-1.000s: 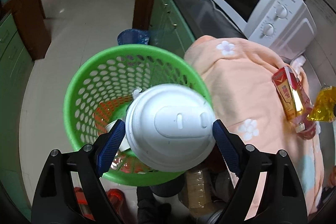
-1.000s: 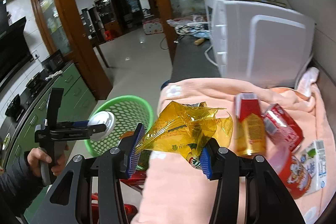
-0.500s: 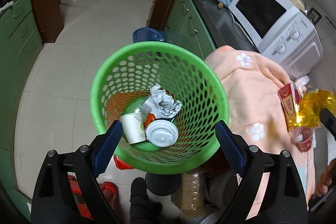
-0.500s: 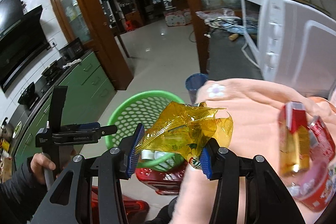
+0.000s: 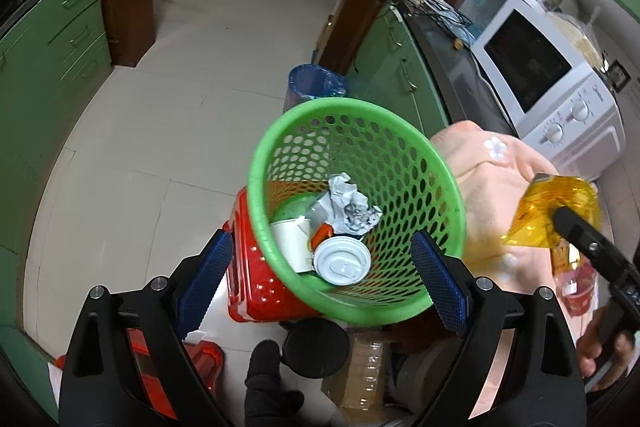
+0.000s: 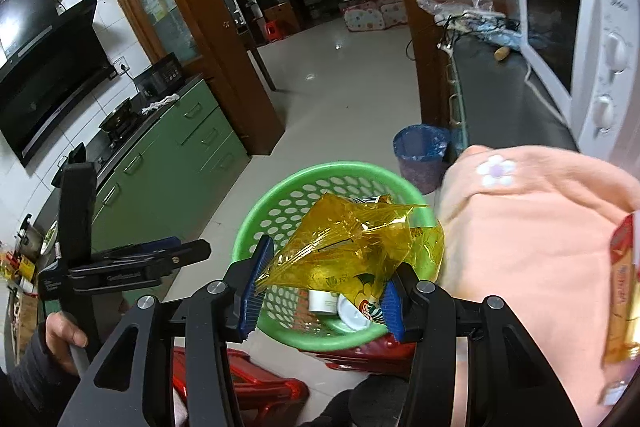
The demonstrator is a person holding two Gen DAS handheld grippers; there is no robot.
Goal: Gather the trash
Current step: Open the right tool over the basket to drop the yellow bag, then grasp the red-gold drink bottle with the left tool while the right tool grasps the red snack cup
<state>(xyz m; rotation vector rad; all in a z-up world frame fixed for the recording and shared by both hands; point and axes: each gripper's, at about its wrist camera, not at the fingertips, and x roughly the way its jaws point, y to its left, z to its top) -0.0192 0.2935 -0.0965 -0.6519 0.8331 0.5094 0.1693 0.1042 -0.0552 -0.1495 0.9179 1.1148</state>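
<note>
A green mesh basket (image 5: 256,187) stands on a red stool and holds a white lid (image 5: 341,265), a paper cup (image 5: 290,239) and crumpled paper (image 5: 348,203). My left gripper (image 5: 320,269) hangs open above the basket's near side, nothing between its fingers. My right gripper (image 6: 324,295) is shut on a crinkled yellow wrapper (image 6: 352,247), held above the basket (image 6: 340,167) at its right rim. In the left wrist view the wrapper (image 5: 548,215) and the right gripper (image 5: 580,239) come in from the right. The left gripper (image 6: 188,253) shows at the left of the right wrist view.
A peach cloth (image 5: 492,187) with a flower print covers the counter right of the basket. A red and yellow carton (image 6: 624,287) lies on it. Behind stand a white microwave (image 5: 552,83) and a blue bin (image 5: 316,87) on the floor. The red stool (image 5: 248,279) sits under the basket.
The left gripper let go of the white lid, which now lies in the basket, and drew back to the left. The right gripper carried the wrapper from over the cloth to above the basket.
</note>
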